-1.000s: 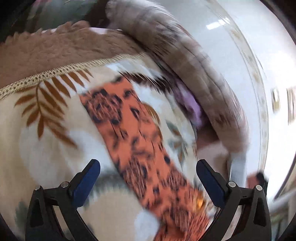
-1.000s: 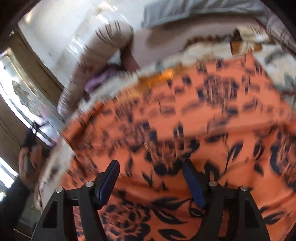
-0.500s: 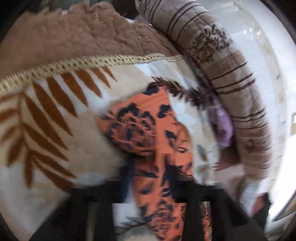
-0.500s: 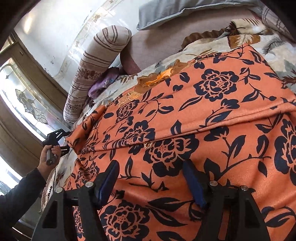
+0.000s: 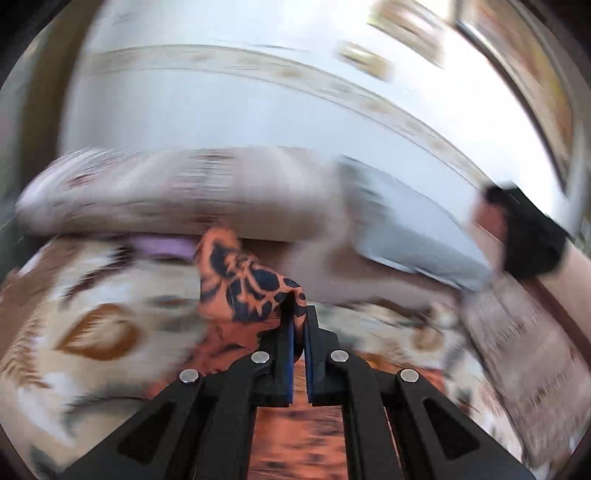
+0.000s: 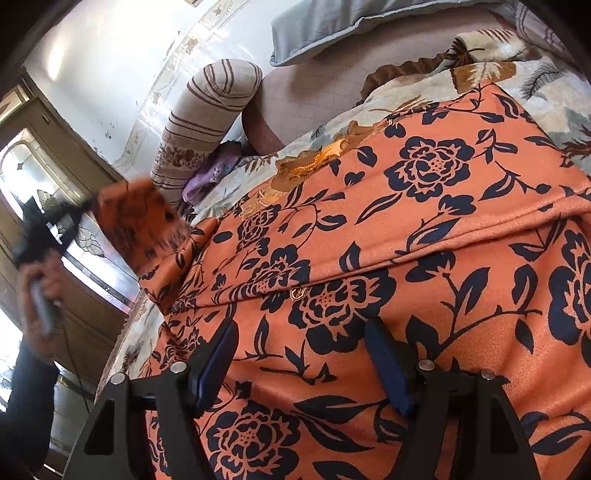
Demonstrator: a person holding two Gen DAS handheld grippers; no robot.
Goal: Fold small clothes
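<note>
An orange garment with dark blue flowers (image 6: 388, 229) lies spread on a leaf-patterned blanket (image 6: 535, 96). My left gripper (image 5: 299, 314) is shut on one end of the garment (image 5: 243, 280) and holds it lifted; it also shows at the left of the right wrist view (image 6: 48, 225) with the raised cloth (image 6: 136, 218). My right gripper (image 6: 303, 350) is open, low over the middle of the garment, with nothing between its fingers.
A striped bolster (image 6: 207, 122) and a grey pillow (image 6: 351, 26) lie at the bed's far side by the white wall. A purple cloth (image 6: 210, 173) sits beside the bolster. A glazed wooden door (image 6: 44, 177) is on the left.
My left gripper has closed on the garment's end and lifted it up off the blanket, swinging fast. My right gripper has stayed open over the garment.
</note>
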